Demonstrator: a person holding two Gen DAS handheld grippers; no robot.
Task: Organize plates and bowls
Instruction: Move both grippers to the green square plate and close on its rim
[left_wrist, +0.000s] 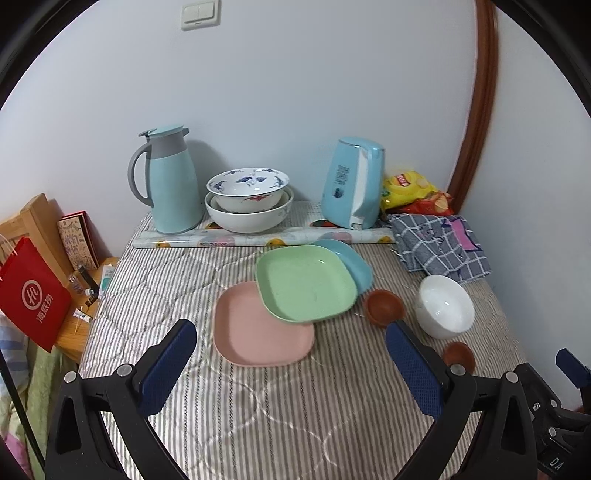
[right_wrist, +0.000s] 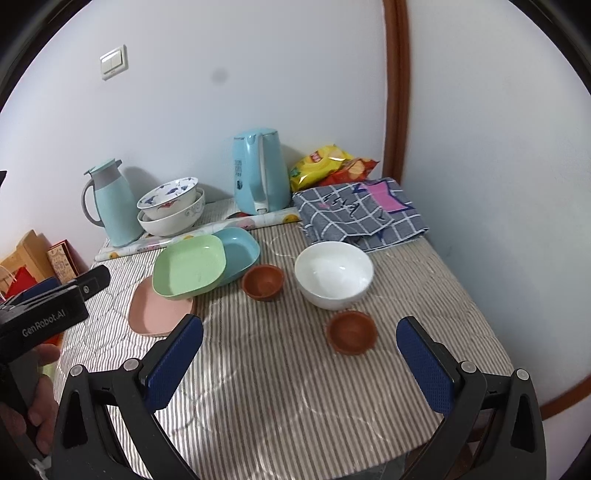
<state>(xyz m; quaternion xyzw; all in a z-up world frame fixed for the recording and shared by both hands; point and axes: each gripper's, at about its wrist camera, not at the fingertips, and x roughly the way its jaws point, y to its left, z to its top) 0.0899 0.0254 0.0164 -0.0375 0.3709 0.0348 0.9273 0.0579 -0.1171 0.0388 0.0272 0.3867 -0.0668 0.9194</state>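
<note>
A bench (left_wrist: 221, 424) covered with a striped quilted cloth is seen in both wrist views. In the middle of the left wrist view, a green square plate (left_wrist: 306, 282) is leaned over the edge of a pink square plate (left_wrist: 258, 332) and over a blue square plate (left_wrist: 347, 258); all three are seen to be empty. To their right, an empty white bowl (left_wrist: 445, 306) is flanked by two small brown bowls, one (left_wrist: 384, 306) just beside the green plate and one (left_wrist: 458, 356) lower in the frame; nothing is seen in either. At the back, a patterned bowl (left_wrist: 247, 188) is nested inside a larger white bowl (left_wrist: 247, 218), between a pale blue thermos jug (left_wrist: 171, 184) and a blue kettle (left_wrist: 352, 184). Crisp bags (left_wrist: 413, 192) and a folded checked cloth (left_wrist: 439, 243) are seen at the upper right.

The left gripper (left_wrist: 291, 363) is held wide open, with nothing between its fingers. The right gripper (right_wrist: 299, 362) is likewise spread wide and empty, above the bench near the lower brown bowl.
</note>
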